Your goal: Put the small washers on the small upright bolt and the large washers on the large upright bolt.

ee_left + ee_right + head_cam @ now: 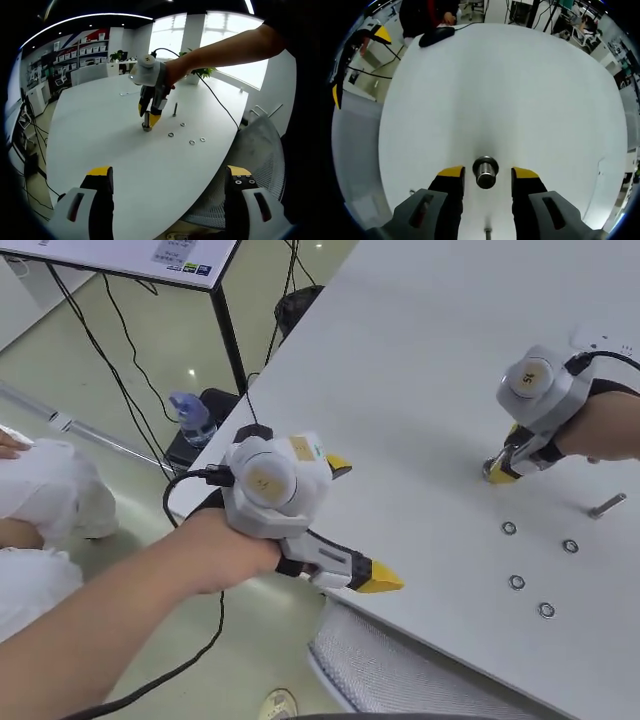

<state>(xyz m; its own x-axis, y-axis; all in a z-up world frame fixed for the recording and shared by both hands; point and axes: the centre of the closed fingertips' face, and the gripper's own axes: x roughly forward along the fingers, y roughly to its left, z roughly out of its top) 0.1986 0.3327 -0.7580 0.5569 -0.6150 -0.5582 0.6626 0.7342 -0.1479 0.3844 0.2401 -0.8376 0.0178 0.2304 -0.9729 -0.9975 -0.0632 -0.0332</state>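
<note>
The large bolt [485, 172] stands upright on the white table [420, 370], seen end-on between the jaws of my right gripper [488, 174]. Those jaws are open, with a narrow gap on each side of the bolt. From the side, my right gripper [150, 117] points down over the large bolt [147, 123]. The small bolt [175, 109] stands just beyond it. Several washers [517, 582] lie loose on the table near the small bolt [607, 505]. My left gripper [362, 523] hovers at the table's near edge, open, with nothing between its jaws.
A grey mesh chair [395, 660] sits under the table's near edge, right below the left gripper. A water bottle [192, 418] and cables lie on the floor to the left. A person in white [40, 500] is at far left.
</note>
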